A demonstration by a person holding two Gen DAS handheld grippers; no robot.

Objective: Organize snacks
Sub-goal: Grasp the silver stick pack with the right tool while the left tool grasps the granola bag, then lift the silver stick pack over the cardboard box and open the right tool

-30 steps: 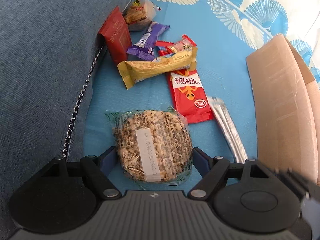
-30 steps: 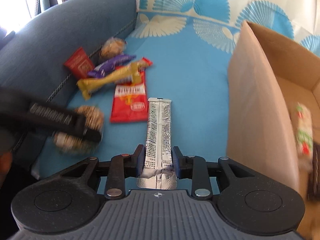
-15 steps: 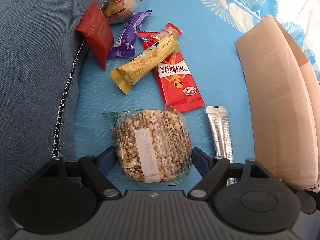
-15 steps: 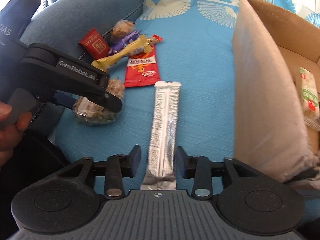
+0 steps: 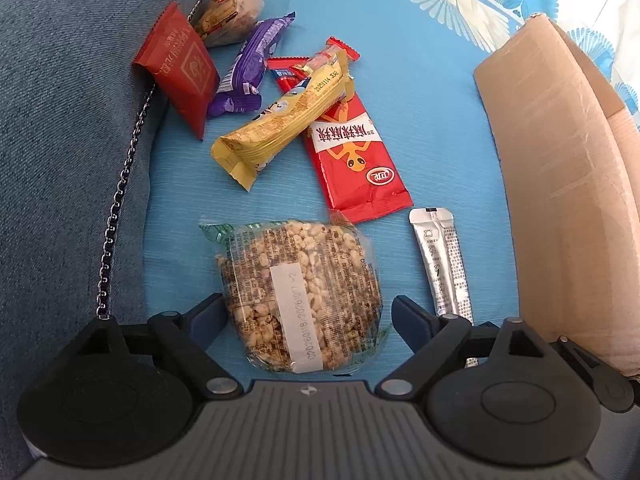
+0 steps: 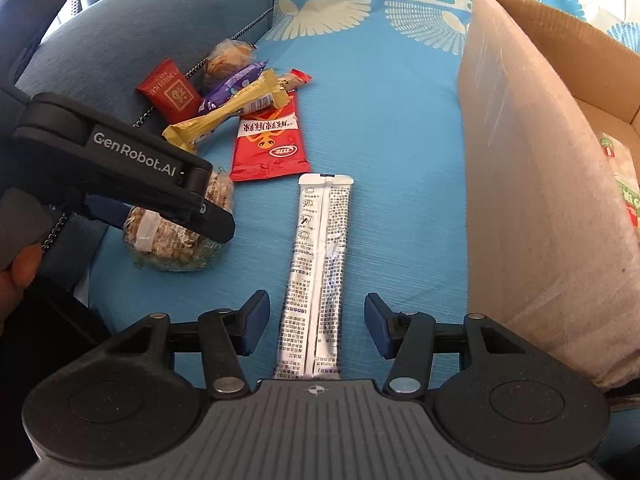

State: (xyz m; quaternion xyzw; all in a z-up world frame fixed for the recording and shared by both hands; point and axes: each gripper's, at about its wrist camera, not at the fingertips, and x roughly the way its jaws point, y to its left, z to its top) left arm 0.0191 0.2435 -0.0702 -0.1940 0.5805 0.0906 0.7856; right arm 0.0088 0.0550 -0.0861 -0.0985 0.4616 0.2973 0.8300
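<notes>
A puffed-grain cake (image 5: 300, 300) in clear wrap lies on the blue cushion between the fingers of my left gripper (image 5: 310, 316). Its jaws are opening, and a gap shows beside the right pad. A long silver stick sachet (image 6: 320, 272) lies flat on the cushion between the fingers of my right gripper (image 6: 316, 326). These jaws are opening too, with clear gaps on both sides of the sachet. The right wrist view shows the left gripper (image 6: 160, 172) from the side, over the grain cake (image 6: 176, 240). The silver sachet (image 5: 442, 264) also appears right of the cake in the left wrist view.
A snack pile lies further back: red packet (image 5: 352, 148), yellow bar (image 5: 280, 120), purple packet (image 5: 252, 68), dark red sachet (image 5: 180, 68), clear pastry pack (image 5: 232, 8). A cardboard box (image 6: 532, 200) stands on the right with a green-and-white packet (image 6: 624, 184) inside. The sofa arm (image 5: 60, 120) rises on the left.
The right jaws went from shut on the silver sachet to wide apart, leaving it on the cushion. The left jaws widened slightly around the grain cake.
</notes>
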